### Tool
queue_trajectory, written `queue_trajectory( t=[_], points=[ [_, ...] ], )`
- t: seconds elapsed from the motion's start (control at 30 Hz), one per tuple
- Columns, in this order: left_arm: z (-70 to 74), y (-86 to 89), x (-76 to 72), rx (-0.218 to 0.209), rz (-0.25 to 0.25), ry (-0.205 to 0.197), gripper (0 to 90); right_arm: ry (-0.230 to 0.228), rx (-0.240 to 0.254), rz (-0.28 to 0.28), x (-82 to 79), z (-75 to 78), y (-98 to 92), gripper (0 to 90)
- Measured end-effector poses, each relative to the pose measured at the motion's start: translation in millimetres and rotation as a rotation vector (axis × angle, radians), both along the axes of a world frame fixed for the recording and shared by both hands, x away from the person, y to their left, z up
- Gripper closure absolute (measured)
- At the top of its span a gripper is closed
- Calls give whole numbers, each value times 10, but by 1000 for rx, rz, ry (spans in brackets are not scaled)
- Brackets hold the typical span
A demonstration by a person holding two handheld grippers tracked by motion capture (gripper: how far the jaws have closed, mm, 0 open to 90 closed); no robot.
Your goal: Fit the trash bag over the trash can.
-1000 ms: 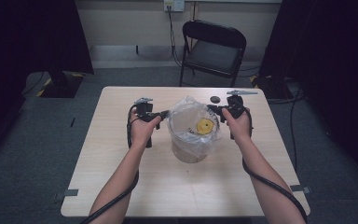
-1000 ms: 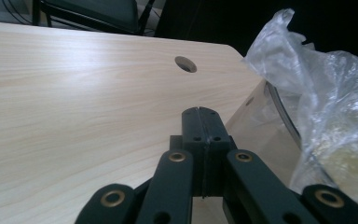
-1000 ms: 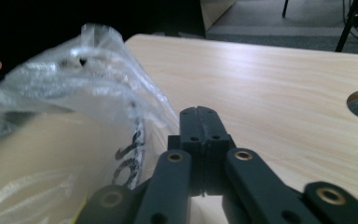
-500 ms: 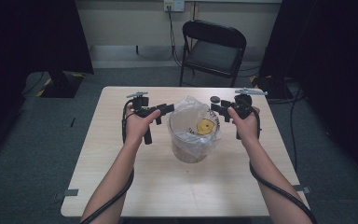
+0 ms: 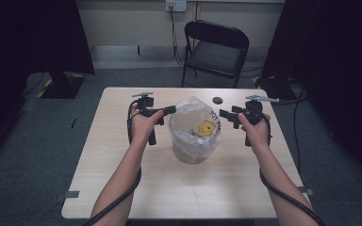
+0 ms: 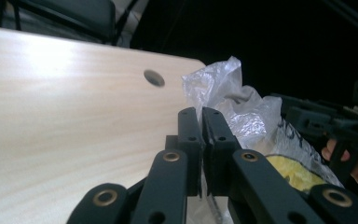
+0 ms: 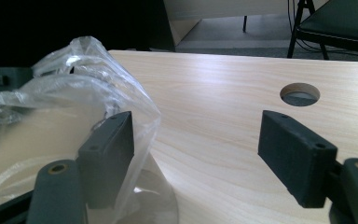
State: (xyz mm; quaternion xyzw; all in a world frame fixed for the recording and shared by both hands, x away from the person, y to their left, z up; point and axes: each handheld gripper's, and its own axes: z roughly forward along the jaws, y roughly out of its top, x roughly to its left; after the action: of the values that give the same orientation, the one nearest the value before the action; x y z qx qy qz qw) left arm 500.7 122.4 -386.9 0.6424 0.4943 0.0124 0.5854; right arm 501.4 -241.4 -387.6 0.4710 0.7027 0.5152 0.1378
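Clear plastic bag (image 5: 195, 120), crinkled and printed with a yellow patch and dark lettering, lines a round see-through container (image 5: 191, 150) that stands at the middle of the pale wooden table (image 5: 122, 188). The bag's rim stands up above the container's mouth.

At the bag's left edge sits the left gripper (image 5: 166, 111), black and held in the person's left hand (image 5: 143, 127). In the left gripper view its jaws are pressed together, with a thin fold of the bag's film (image 6: 223, 93) pinched between the pads at the rim; they have just been closing.

The right gripper (image 5: 226, 115), held in the right hand (image 5: 255, 132), is at the bag's right side, just beside it. In the right gripper view its jaws stand wide apart and have just been opening. One pad (image 7: 109, 149) lies against the outer film of the bag (image 7: 74, 93), the other pad (image 7: 294, 149) hangs over bare tabletop, and nothing is gripped between them.

A round cable hole (image 5: 217, 100) is cut in the table beyond the bag, near the far edge. Behind the table stands a black folding chair (image 5: 215, 49) on the grey floor.
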Motion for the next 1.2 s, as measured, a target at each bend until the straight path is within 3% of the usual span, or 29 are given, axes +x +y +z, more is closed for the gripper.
queue_trajectory(
  t=[0.07, 0.17, 0.33, 0.47, 0.57, 0.63, 0.7, 0.77, 0.8, 0.93, 1.2],
  points=[
    [25, 11, 6, 10, -8, -6, 829, 1, -4, 8, 4, -3, 4, 265],
    [88, 44, 40, 16, 26, -39, 720, -3, -5, 16, 15, 1, 28, 265],
    [113, 57, 94, 48, -16, -16, 801, -2, -5, 26, 27, -4, 60, 265],
    [79, 28, 120, 51, -10, -20, 706, 2, -9, 27, 26, -28, 58, 265],
    [39, 13, 146, 55, -25, 4, 756, 5, -14, 30, 13, -48, 52, 266],
    [18, 4, 150, 13, -33, 16, 816, 6, -16, 29, 1, -54, 41, 265],
    [31, 3, 148, 5, -40, 25, 895, 5, -16, 29, -12, -52, 23, 265],
    [40, 13, 149, 43, -26, 29, 900, 1, -16, 27, -27, -45, 4, 265],
    [33, 25, 149, 32, -22, 32, 900, 1, -16, 28, -35, -41, -4, 264],
    [-27, 74, 126, 56, 2, 42, 900, -6, -16, 28, -73, -28, -13, 261],
    [-143, 185, -116, 120, 32, 40, 900, -16, -25, 42, -167, -4, 6, 261]
  ],
)
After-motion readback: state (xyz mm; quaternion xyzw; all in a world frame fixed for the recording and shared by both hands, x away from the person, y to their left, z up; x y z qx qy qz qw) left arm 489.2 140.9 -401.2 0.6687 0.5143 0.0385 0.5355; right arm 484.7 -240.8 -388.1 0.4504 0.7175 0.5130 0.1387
